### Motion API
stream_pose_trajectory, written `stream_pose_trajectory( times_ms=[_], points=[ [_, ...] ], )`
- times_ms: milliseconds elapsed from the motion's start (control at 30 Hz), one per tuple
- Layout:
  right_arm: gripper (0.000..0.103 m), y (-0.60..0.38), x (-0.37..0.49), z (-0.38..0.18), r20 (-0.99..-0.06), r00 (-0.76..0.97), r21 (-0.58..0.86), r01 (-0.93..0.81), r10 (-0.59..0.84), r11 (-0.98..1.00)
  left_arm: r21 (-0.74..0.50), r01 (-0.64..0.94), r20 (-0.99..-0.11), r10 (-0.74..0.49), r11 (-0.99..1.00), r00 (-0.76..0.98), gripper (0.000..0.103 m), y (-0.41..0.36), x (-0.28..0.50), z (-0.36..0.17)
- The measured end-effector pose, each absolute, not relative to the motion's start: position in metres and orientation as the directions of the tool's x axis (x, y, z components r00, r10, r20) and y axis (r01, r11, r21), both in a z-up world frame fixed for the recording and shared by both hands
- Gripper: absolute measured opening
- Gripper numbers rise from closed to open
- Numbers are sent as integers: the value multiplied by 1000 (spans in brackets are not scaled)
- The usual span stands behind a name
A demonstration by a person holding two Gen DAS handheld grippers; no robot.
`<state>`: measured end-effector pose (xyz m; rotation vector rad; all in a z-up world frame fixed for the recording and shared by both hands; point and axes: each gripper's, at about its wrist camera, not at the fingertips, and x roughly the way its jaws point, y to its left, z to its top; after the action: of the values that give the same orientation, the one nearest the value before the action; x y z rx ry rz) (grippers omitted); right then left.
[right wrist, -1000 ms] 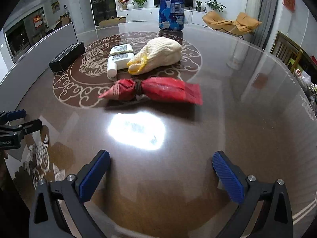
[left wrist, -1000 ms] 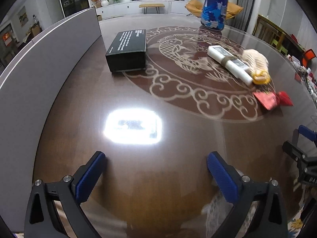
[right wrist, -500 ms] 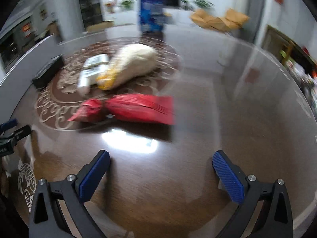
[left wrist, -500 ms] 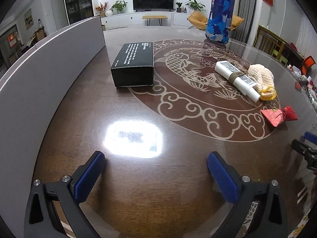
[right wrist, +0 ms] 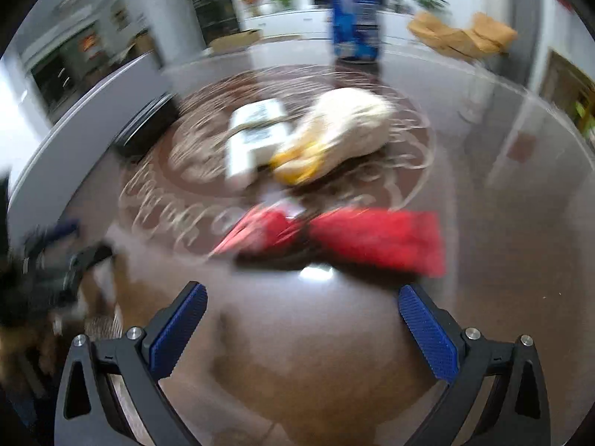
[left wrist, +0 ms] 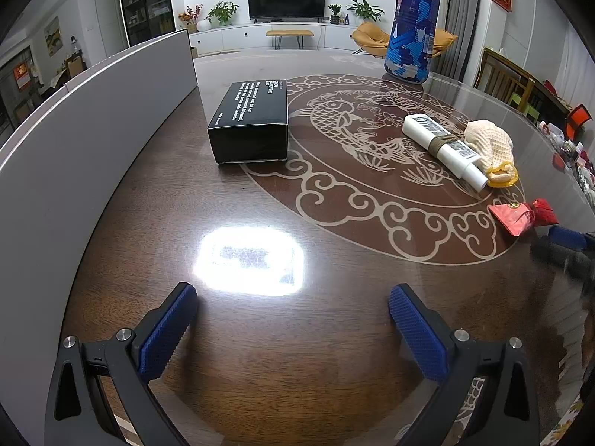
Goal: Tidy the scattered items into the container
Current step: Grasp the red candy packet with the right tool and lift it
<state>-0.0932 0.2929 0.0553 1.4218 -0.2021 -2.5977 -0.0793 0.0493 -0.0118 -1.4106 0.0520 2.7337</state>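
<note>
A red tied packet [right wrist: 334,239] lies on the dark table just ahead of my open, empty right gripper [right wrist: 303,329]; it also shows at the right of the left wrist view [left wrist: 520,213]. Behind it lie a white tube [right wrist: 253,135] [left wrist: 444,145] and a cream mesh pouch [right wrist: 342,130] [left wrist: 491,145]. A black box [left wrist: 251,124] [right wrist: 147,126] sits further left. My left gripper [left wrist: 293,329] is open and empty over bare table. The grey container wall [left wrist: 74,141] curves along the left.
A tall blue patterned canister [left wrist: 414,22] stands at the far side of the table. The right gripper's fingers [left wrist: 565,239] show at the right edge of the left view. Chairs and clutter stand beyond the table's right edge.
My right gripper has moved forward toward the red packet, and its view is blurred with motion. My left gripper has pulled back and risen a little, so more of the table shows.
</note>
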Motion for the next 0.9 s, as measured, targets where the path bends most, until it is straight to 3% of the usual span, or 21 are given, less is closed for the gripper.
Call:
stream_pose_trajectory(
  times_ms=[100, 200, 333, 600, 800, 900],
  points=[
    [103, 307, -108, 58, -800, -539, 333, -33, -264, -942, 0, -74, -815, 43, -997, -578, 103, 49, -79, -12],
    [103, 301, -122, 59, -783, -566, 367, -86, -258, -926, 0, -74, -815, 43, -997, -578, 103, 49, -79, -12],
    [103, 276, -136, 60, -768, -570, 365, -13, -294, -931, 0, -74, -815, 43, -997, -578, 103, 49, -79, -12],
    [102, 240, -124, 51, -810, -550, 142, 152, -203, -978, -1, -74, -815, 43, -997, -578, 103, 49, -79, -11],
    [103, 239, -129, 49, -819, -567, 71, 47, -85, -996, -1, -75, -815, 44, -997, -578, 103, 49, -78, -11],
    [86, 239, -131, 49, -816, -578, -2, 3, 0, -1000, -2, -75, -815, 45, -997, -578, 103, 49, -78, -11]
  ],
)
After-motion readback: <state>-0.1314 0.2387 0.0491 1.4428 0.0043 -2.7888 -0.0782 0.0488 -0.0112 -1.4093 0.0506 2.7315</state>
